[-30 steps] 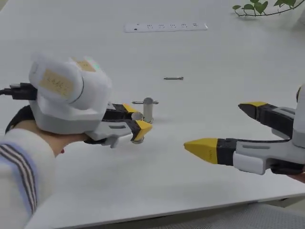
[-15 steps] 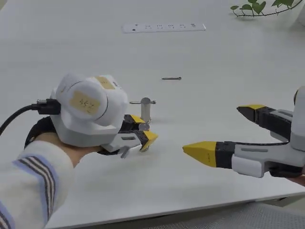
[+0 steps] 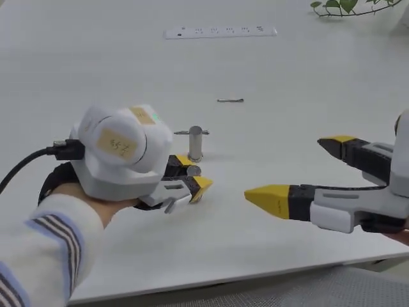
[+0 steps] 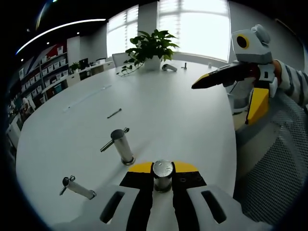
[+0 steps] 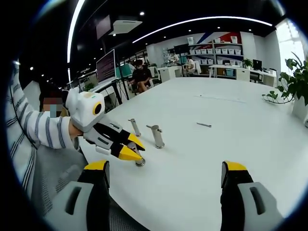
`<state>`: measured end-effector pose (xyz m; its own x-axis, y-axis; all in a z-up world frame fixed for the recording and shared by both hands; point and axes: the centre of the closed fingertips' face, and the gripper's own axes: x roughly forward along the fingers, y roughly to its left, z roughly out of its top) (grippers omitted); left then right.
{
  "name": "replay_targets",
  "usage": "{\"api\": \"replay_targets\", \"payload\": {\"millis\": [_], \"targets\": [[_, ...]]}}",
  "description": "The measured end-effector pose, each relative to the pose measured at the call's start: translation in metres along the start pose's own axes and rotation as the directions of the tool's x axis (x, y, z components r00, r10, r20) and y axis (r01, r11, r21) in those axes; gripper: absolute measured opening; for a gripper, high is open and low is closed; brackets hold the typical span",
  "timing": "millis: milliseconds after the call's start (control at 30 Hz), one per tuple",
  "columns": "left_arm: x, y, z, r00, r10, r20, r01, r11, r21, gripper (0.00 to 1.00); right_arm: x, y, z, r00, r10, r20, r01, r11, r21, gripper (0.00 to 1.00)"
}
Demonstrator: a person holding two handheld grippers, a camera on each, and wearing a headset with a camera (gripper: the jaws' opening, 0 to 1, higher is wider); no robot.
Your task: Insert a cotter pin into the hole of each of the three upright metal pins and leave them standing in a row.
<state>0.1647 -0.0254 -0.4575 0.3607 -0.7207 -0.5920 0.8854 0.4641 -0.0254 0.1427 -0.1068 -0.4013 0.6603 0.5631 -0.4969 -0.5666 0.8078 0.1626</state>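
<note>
My left gripper (image 3: 193,173) is shut on a bare metal pin (image 4: 162,174), holding it upright on the white table, just in front of a second pin (image 3: 195,142) that has a cotter pin through its head. A third pin (image 4: 77,187) with a cotter stands further left; my left gripper's body hides it in the head view. One loose cotter pin (image 3: 230,100) lies farther back on the table. My right gripper (image 3: 297,167) hovers open and empty to the right, well apart from the pins. The right gripper view shows the left gripper (image 5: 120,147) and the held pin (image 5: 139,161).
A white power strip (image 3: 220,31) lies at the far side of the table and plant leaves (image 3: 348,6) reach in at the back right. The table's front edge (image 3: 255,272) is close below the grippers. A black cable (image 3: 25,163) trails from my left gripper.
My left gripper has shifted a little to the right and nearer, still shut on the bare pin. The right gripper has barely moved.
</note>
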Motion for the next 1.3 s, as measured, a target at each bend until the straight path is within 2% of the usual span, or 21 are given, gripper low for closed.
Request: {"api": "replay_targets", "payload": {"millis": [167,233,300,433,500,567,633,800,967,1067,1233,1300], "targets": [[0.000,0.001,0.000,1.0000,0.003,0.004,-0.003,1.000,0.000,0.10,0.000,0.000,0.000,1.0000,-0.002,-0.004,0.002,1.000,-0.002,0.95],[-0.001,0.001,0.000,0.9997,0.012,0.021,-0.011,0.999,-0.033,0.10,0.000,0.000,-0.001,1.0000,-0.003,-0.005,0.003,1.000,-0.002,0.95],[-0.001,0.002,-0.001,0.9994,0.014,0.031,-0.013,0.999,-0.039,0.11,0.000,0.000,-0.001,1.0000,-0.004,-0.005,0.004,1.000,0.002,0.95],[-0.001,0.002,-0.002,0.9992,0.022,0.033,-0.020,0.997,-0.071,0.11,0.000,0.001,-0.002,1.0000,-0.003,-0.008,0.003,1.000,0.002,0.95],[0.000,0.001,-0.007,0.9995,0.028,0.013,-0.028,0.998,-0.055,0.11,0.000,0.002,-0.003,1.0000,-0.002,-0.010,0.002,1.000,0.002,0.95],[0.000,0.000,-0.014,0.9991,0.037,-0.021,-0.037,0.999,0.001,0.11,0.000,0.002,-0.003,0.9999,-0.002,-0.011,0.002,1.000,0.001,0.95],[0.000,-0.003,-0.017,0.9990,0.035,-0.026,-0.035,0.999,0.011,0.13,0.001,0.002,-0.003,0.9999,0.000,-0.012,0.000,1.000,0.001,0.95],[-0.009,-0.005,-0.013,0.9999,0.013,-0.012,-0.013,1.000,-0.005,0.30,0.001,0.003,-0.004,0.9998,0.001,-0.018,-0.001,1.000,0.001,0.95],[-0.028,-0.004,-0.006,0.9996,-0.024,0.017,0.025,1.000,-0.008,0.44,0.002,0.003,-0.006,0.9997,0.005,-0.025,-0.005,1.000,-0.002,0.95],[-0.041,0.001,-0.002,0.9990,-0.016,0.041,0.017,1.000,-0.006,0.51,0.003,0.003,-0.006,0.9995,0.006,-0.030,-0.006,1.000,-0.004,0.95],[-0.059,0.006,-0.001,0.9974,-0.015,0.071,0.019,0.998,-0.053,0.72,0.003,0.002,-0.007,0.9992,0.006,-0.040,-0.007,1.000,-0.009,0.95],[-0.065,0.005,-0.003,0.9970,-0.016,0.076,0.021,0.998,-0.062,0.77,0.003,0.002,-0.007,0.9989,0.007,-0.047,-0.008,1.000,-0.012,0.95]]}}
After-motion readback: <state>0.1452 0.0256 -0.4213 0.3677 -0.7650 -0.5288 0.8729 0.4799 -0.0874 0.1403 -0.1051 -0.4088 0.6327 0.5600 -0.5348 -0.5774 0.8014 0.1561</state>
